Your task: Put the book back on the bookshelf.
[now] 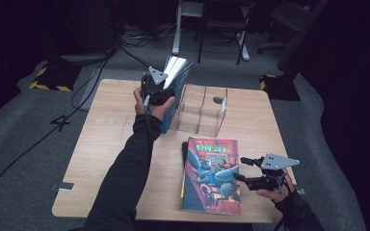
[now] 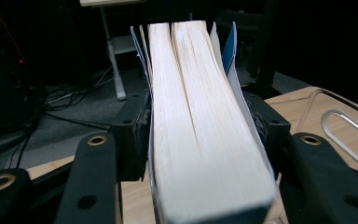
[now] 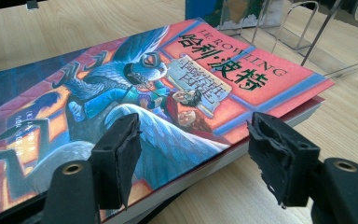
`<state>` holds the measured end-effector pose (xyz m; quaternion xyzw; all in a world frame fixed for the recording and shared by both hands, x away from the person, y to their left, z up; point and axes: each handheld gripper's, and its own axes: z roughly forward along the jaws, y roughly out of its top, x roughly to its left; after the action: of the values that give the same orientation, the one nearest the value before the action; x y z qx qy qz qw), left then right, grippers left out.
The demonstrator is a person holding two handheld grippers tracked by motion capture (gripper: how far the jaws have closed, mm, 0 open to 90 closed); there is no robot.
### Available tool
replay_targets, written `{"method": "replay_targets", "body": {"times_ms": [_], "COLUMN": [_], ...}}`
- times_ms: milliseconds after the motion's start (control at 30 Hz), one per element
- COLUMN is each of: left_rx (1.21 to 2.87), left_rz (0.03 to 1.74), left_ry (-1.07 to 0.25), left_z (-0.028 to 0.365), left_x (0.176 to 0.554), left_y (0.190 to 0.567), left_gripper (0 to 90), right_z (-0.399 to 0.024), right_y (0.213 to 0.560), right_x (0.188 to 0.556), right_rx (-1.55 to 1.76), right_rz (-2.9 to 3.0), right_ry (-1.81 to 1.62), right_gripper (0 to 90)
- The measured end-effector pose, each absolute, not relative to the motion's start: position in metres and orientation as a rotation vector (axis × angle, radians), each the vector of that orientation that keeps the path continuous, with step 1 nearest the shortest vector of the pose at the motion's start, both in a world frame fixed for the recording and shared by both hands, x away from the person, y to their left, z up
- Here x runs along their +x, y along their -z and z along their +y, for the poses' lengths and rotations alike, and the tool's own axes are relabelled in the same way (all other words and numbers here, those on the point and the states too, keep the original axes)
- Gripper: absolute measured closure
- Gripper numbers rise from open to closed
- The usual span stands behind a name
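The left gripper (image 1: 166, 79) holds a thick blue-covered paperback book (image 1: 177, 72) upright at the far side of the pale wooden bench (image 1: 106, 144), just left of the clear acrylic divided book rack (image 1: 203, 109). Standing on edge suits sliding it into a slot. In the left gripper view the white page block (image 2: 205, 130) sits between the fingers (image 2: 129, 135); they flank both covers, though whether they still press I cannot tell, and the covers fan loose at the top.

A second paperback with a red and blue illustrated cover (image 1: 212, 175) lies flat near the bench's front edge. The right gripper (image 1: 244, 169) waits at its right edge, fingers (image 3: 116, 158) spread and empty, level with the cover, probably placed for the next pick.
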<state>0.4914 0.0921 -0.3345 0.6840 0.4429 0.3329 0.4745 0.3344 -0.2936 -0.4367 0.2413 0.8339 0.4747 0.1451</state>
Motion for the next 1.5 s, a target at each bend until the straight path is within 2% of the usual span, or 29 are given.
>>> {"method": "replay_targets", "body": {"times_ms": [433,1000,1267,1500], "left_rx": [1.741,1.859,1.959,2.043], "left_rz": [0.989,0.856,0.813,0.751], "left_ry": [-0.789,-0.767,-0.764,-0.694], "left_z": [0.117,0.135,0.139,0.139], "left_x": [0.459,0.41,0.392,0.369], "left_y": [0.334,0.348,0.369,0.398], "left_gripper": [41.1,37.6,36.6,33.8], "right_z": [-0.291,-0.289,-0.29,-0.289], "right_y": [0.437,0.439,0.439,0.439], "right_x": [0.334,0.334,0.334,0.333], "right_rx": [0.695,0.699,0.713,0.708], "right_rz": [2.412,2.425,2.431,2.461], "right_ry": [-1.357,-1.343,-1.346,-1.326], "right_gripper": [34.4,34.2,33.9,32.5]}}
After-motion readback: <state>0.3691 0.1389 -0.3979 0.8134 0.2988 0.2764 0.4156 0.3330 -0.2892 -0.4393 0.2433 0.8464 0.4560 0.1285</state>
